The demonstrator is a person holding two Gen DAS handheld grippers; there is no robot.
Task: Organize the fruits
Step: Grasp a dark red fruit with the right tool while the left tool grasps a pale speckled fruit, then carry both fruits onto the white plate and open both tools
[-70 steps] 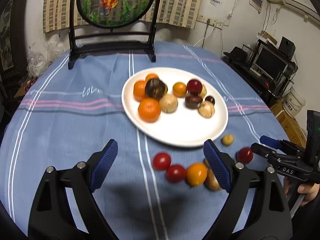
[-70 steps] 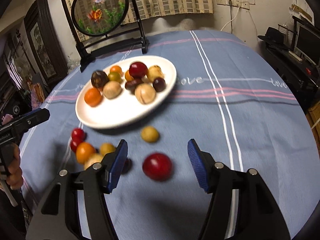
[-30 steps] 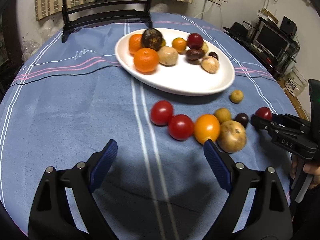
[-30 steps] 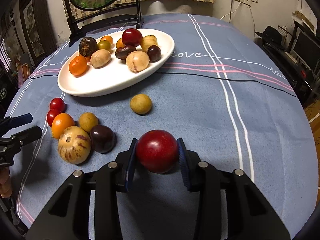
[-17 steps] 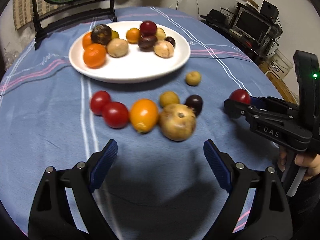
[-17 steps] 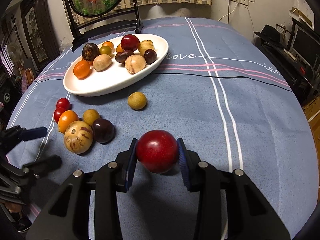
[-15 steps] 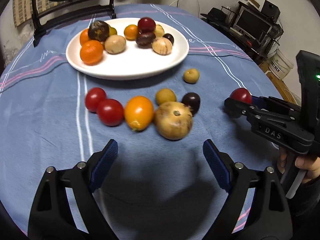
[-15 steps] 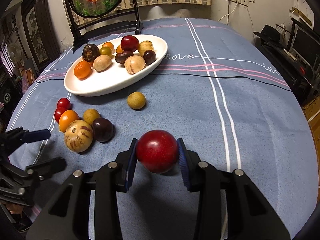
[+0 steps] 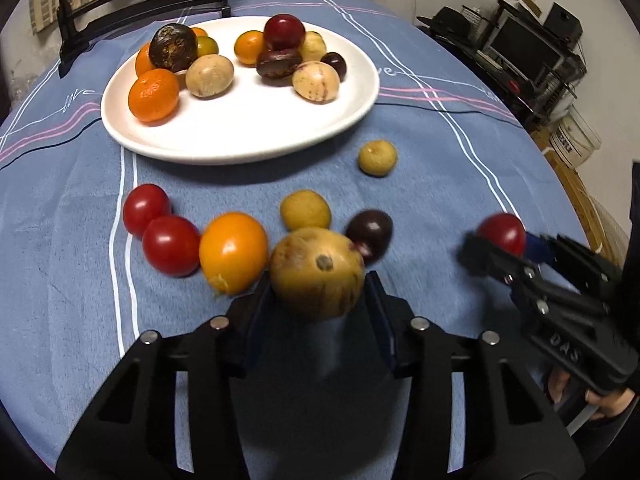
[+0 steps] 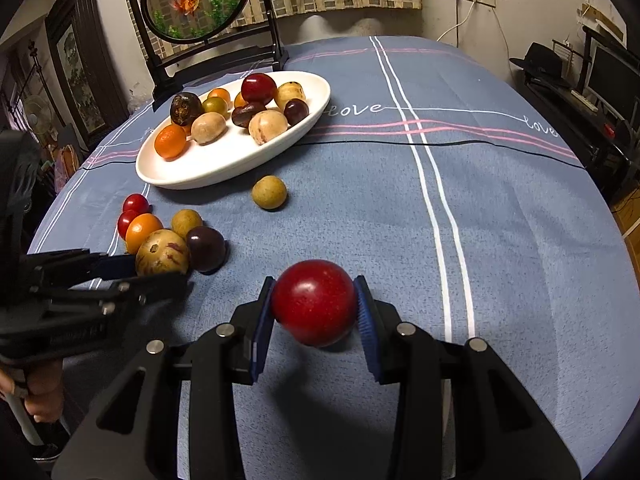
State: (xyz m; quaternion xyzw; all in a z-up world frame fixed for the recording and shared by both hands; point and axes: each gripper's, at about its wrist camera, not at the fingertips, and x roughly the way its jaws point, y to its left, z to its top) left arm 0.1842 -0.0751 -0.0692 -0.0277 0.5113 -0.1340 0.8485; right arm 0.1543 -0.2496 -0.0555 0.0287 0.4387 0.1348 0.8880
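A large tan speckled fruit (image 9: 318, 272) lies on the blue tablecloth between the fingers of my left gripper (image 9: 318, 282), whose jaws are closing with both pads against its sides. Beside it lie an orange tomato (image 9: 233, 252), two red tomatoes (image 9: 171, 245), a small yellow fruit (image 9: 305, 210), a dark plum (image 9: 370, 234) and a small tan fruit (image 9: 377, 157). My right gripper (image 10: 314, 308) is shut on a round red fruit (image 10: 314, 302) just above the cloth. Behind them, the white plate (image 9: 240, 148) holds several fruits.
A round fish-picture screen on a black stand (image 10: 196, 0) rises behind the plate. The round table's edge curves close on the right, with a monitor and shelves (image 10: 612, 76) beyond. A person's hand (image 10: 44, 396) grips the left tool's handle.
My left gripper has moved forward up to the tan speckled fruit and its wide jaws have drawn in around it. The right gripper still holds the red fruit, barely shifted.
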